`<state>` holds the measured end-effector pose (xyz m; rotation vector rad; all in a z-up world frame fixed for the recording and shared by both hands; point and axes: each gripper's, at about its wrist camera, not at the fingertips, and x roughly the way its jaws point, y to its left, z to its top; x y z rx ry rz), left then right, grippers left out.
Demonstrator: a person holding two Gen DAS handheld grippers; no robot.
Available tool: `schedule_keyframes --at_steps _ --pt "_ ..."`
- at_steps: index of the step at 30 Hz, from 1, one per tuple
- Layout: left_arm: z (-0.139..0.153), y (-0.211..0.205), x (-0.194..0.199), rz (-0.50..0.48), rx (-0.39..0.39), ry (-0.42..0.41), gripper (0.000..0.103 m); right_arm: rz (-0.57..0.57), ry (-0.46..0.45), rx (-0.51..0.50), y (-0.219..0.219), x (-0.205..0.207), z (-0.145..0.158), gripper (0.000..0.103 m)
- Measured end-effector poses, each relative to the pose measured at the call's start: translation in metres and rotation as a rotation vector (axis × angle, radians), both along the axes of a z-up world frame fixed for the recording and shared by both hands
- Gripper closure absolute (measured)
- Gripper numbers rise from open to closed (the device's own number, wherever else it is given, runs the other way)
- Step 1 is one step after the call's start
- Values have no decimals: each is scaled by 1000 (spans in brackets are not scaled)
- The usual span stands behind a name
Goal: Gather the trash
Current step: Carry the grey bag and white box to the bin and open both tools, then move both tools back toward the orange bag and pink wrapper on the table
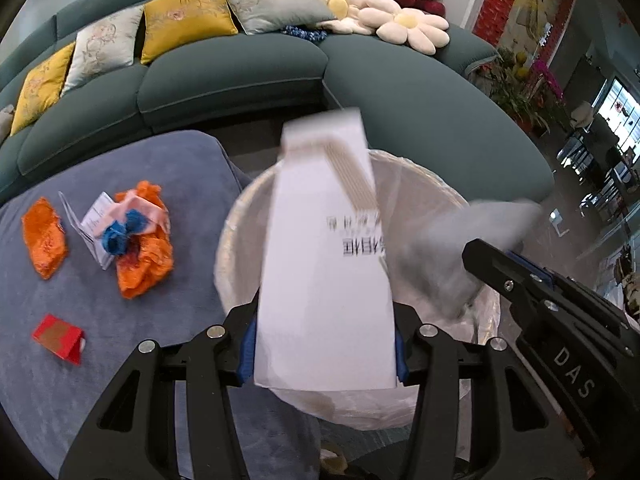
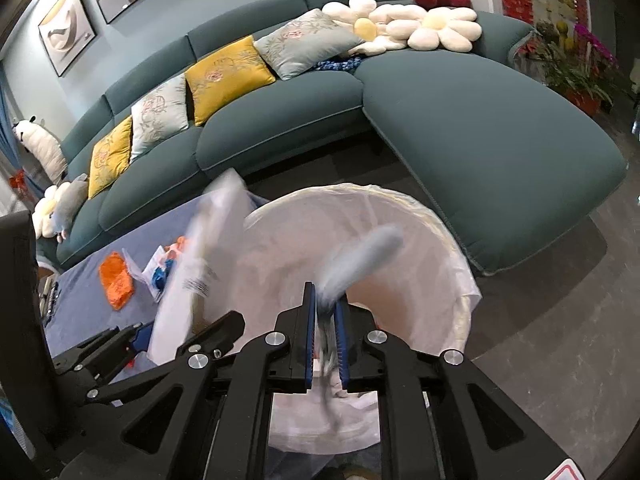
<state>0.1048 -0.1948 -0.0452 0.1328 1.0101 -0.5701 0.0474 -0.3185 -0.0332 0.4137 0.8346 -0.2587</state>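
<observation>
The left gripper (image 1: pixel 325 344) held a white box (image 1: pixel 326 248) upright between its pads, jaws about half open and pressed on the box's sides, over the near rim of the bin (image 1: pixel 236 248); the right gripper (image 2: pixel 325 334) stood nearly closed with a blurred grey-blue scrap (image 2: pixel 362 256) between its pads, above the bin's white liner (image 2: pixel 400 240); whether the pads pressed it I could not tell; on the blue table (image 1: pixel 80 392) left of the bin lay orange wrappers (image 1: pixel 146 256), a leaflet (image 1: pixel 90 224) and a red packet (image 1: pixel 58 338) near the front edge; a green sofa (image 1: pixel 420 120) ran behind.
</observation>
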Motion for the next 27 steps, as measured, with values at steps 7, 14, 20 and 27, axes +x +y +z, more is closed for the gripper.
schedule_keyframes --at_steps 7,14,20,27 --pt "-2 11 10 51 -10 11 42 -2 -17 -14 5 2 3 75" --pt "2 45 23 127 -17 7 41 27 -22 -18 21 10 7 75" --pt "5 78 34 184 -28 0 41 70 -24 -27 49 23 12 72" --pt "4 121 49 249 -30 -7 41 154 -28 -39 91 44 17 72"
